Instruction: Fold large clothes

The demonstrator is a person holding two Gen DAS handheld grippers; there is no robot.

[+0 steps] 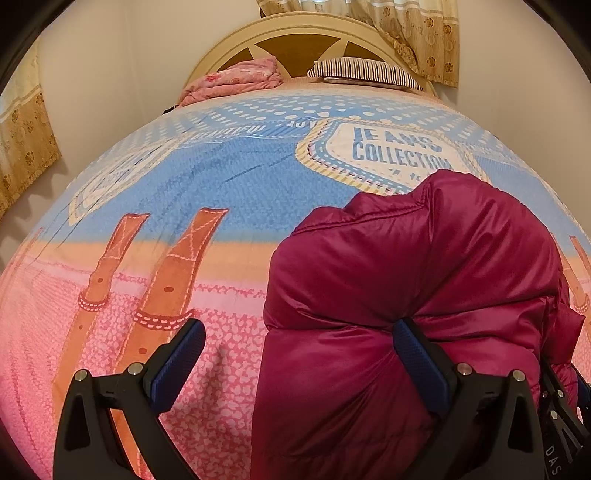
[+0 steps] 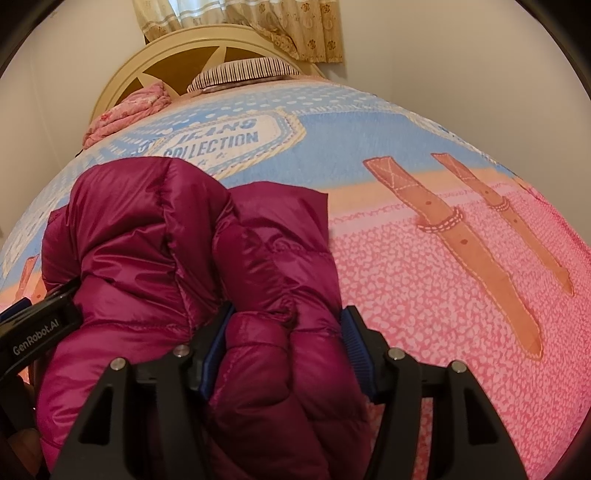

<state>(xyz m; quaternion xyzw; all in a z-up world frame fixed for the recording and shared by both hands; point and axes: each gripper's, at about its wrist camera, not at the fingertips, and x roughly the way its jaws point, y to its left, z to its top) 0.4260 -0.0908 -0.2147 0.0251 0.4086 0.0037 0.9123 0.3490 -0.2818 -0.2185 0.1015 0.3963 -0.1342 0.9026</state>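
A magenta puffer jacket (image 1: pixel 424 295) lies bunched on the bed; it also fills the lower left of the right wrist view (image 2: pixel 155 240). My left gripper (image 1: pixel 299 350) is open wide; its right finger presses into the jacket's left edge and its left finger hangs over the bedspread. My right gripper (image 2: pixel 286 332) has its jaws around a thick padded fold of the jacket, pads touching both sides. The left gripper's body (image 2: pixel 40 332) shows at the left of the right wrist view.
The bed carries a blue and pink printed bedspread (image 1: pixel 184 192). A pink folded blanket (image 1: pixel 236 79) and a striped pillow (image 1: pixel 365 72) lie by the cream headboard (image 1: pixel 306 33). Curtains (image 1: pixel 417 33) hang behind. Walls flank the bed.
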